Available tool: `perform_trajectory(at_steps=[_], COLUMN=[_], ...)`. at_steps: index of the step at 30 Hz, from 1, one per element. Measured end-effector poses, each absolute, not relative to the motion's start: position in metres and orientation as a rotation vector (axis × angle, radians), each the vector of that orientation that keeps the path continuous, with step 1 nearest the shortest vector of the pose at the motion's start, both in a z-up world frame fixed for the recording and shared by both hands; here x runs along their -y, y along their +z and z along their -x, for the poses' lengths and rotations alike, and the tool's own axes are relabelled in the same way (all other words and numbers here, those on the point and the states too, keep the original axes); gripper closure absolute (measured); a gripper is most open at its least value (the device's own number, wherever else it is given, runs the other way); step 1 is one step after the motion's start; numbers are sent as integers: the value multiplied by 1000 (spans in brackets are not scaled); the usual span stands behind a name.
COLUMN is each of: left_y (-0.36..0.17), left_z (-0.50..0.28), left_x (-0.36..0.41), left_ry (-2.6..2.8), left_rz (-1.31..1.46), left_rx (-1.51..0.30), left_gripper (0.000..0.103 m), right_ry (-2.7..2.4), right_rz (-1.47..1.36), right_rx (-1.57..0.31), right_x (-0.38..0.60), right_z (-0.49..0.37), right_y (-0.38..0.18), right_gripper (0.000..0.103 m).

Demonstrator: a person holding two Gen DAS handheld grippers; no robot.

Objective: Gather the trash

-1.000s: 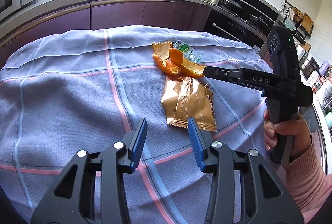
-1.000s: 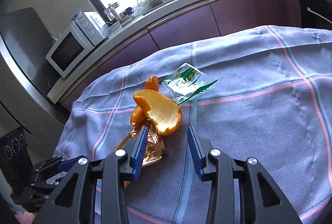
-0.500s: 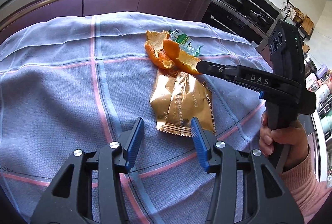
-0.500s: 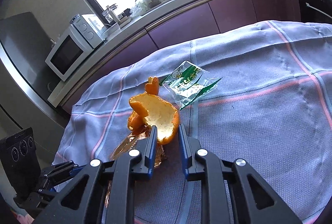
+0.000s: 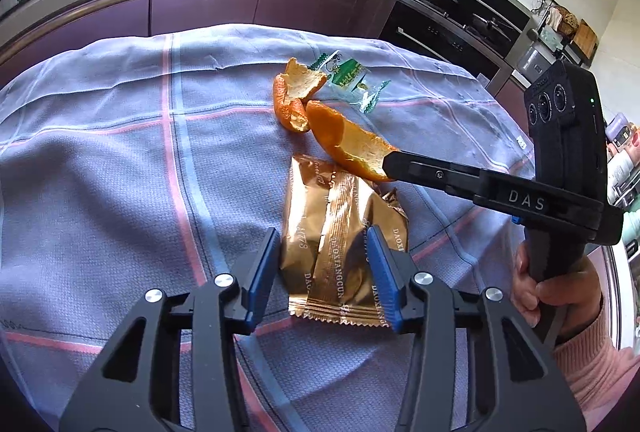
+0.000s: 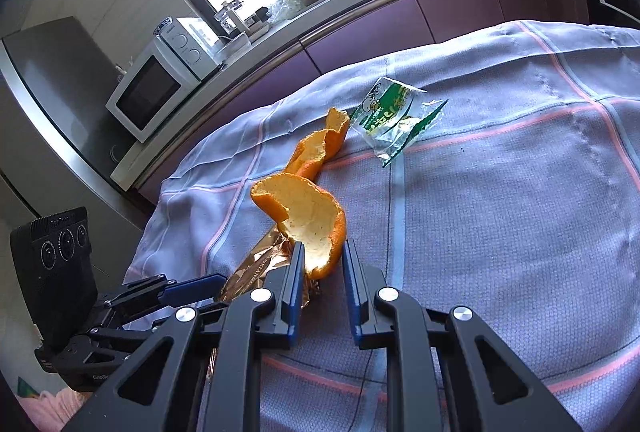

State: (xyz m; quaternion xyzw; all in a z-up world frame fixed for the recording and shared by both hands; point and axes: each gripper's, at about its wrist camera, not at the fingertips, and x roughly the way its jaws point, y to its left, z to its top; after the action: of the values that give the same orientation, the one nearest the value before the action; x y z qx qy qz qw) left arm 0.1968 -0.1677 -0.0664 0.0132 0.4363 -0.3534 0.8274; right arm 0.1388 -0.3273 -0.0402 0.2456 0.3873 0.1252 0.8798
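My right gripper (image 6: pixel 322 252) is shut on a large piece of orange peel (image 6: pixel 308 211), lifted slightly off the cloth; it also shows in the left wrist view (image 5: pixel 348 145) held by the right gripper (image 5: pixel 390 163). A second orange peel (image 5: pixel 294 95) (image 6: pixel 320 147) lies on the cloth behind it. A gold snack wrapper (image 5: pixel 340 244) (image 6: pixel 260 260) lies flat, its near half between the fingers of my open left gripper (image 5: pixel 322 266). A green and clear plastic wrapper (image 5: pixel 348 77) (image 6: pixel 394 115) lies further back.
The table is covered by a pale blue checked cloth (image 5: pixel 120 171). A kitchen counter with purple cabinets (image 5: pixel 200 3) runs behind it, a microwave (image 6: pixel 156 91) at the left and an oven (image 5: pixel 460 27) at the right.
My right gripper closed on the large orange peel and lifted it away from the other peel. My left gripper moved forward, so the gold wrapper now sits between its fingers.
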Motion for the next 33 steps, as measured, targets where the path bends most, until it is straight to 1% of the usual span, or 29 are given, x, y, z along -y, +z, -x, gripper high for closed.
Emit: perform_trajectory(at_steps=[2, 5, 8, 13, 14, 15, 22, 24, 25, 26, 27, 29, 33], left_y=[-65, -64, -60, -54, -51, -49, -42, -45, -46, -47, -49, -52, -61], left_z=[-192, -186, -181, -175, -173, -172, -171, -171, -169, -167, -165, -162, -158], left_x=[165, 161, 157, 146, 142, 138, 113, 111, 111, 114, 116, 121, 132], left_ry=[-747, -742, -725, -720, -718, -715, -723, -743, -747, -754, -769, -801, -847], left_rz=[-36, -43, -60, -65, -63, -64, -3, 17, 12, 8, 11, 15, 13], left_rx=[-913, -903, -883, -855, -850, -848, -860, -879, -880, -885, -895, -920, -964], left_gripper=[69, 74, 79, 84, 101, 103, 102, 99, 95, 86, 82, 70, 65], right_ry=[264, 272, 279, 293, 295, 298, 306, 303, 303, 301, 298, 292, 287], right_rz=[-513, -515, -511, -513, -511, -511, -519, -523, -523, -524, -525, -527, -531], right_rx=[-808, -809, -805, -788, -784, -780, -767, -769, -769, -769, -769, -772, -775], right_x=[326, 325, 321, 317, 316, 315, 312, 311, 310, 311, 310, 310, 310], right_z=[-137, -136, -134, -131, -130, -130, -131, -130, -130, -129, -129, -128, -126], right_y=[-40, -40, -39, -37, -36, -35, -32, -33, -32, -33, -32, -33, -34], right_gripper=[86, 85, 86, 87, 88, 88, 89, 89, 89, 89, 89, 89, 89])
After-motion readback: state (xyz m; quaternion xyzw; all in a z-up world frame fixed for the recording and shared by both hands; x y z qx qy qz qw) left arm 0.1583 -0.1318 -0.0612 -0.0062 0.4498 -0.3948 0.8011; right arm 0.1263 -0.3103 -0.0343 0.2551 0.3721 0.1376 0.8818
